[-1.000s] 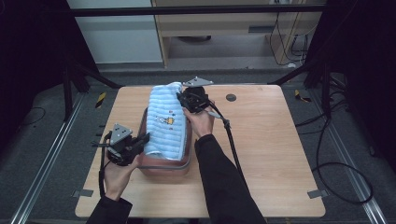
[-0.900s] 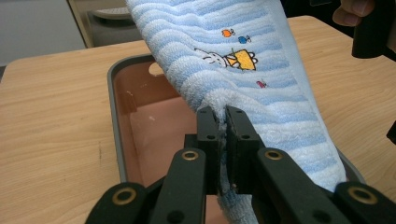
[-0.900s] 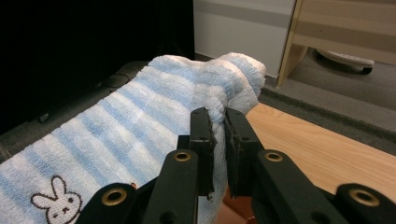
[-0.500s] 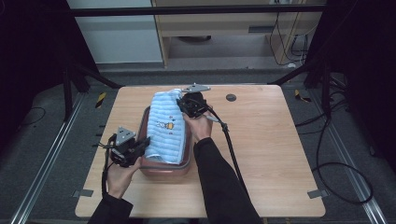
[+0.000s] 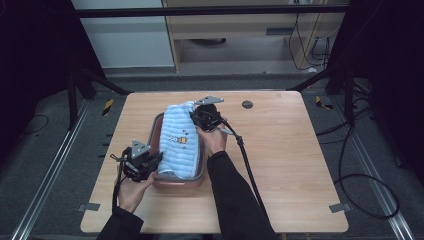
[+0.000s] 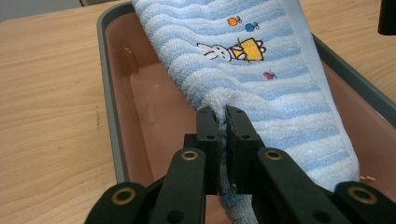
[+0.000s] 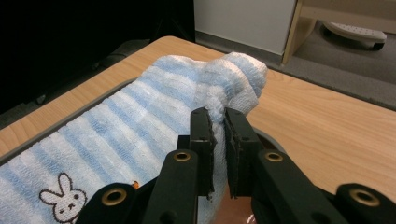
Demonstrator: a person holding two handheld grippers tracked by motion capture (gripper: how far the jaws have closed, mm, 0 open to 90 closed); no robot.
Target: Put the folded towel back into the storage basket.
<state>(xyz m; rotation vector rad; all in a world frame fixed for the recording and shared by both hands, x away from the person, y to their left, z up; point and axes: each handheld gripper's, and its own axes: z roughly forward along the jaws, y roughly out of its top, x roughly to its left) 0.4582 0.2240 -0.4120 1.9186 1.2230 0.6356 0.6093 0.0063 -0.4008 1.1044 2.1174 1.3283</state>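
both my grippers have sunk since the earlier frame, bringing the pale blue striped terry towel with the rabbit motif (image 5: 180, 142) lower into the pink rectangular plastic tub with a grey rim (image 5: 156, 131). left gripper (image 5: 150, 163), at 7 o'clock of the tub, is pinched tight on the towel's near corner. right gripper (image 5: 200, 118), at 1 o'clock, is clamped on the far corner. tub sits on the light wooden table (image 5: 290, 150).
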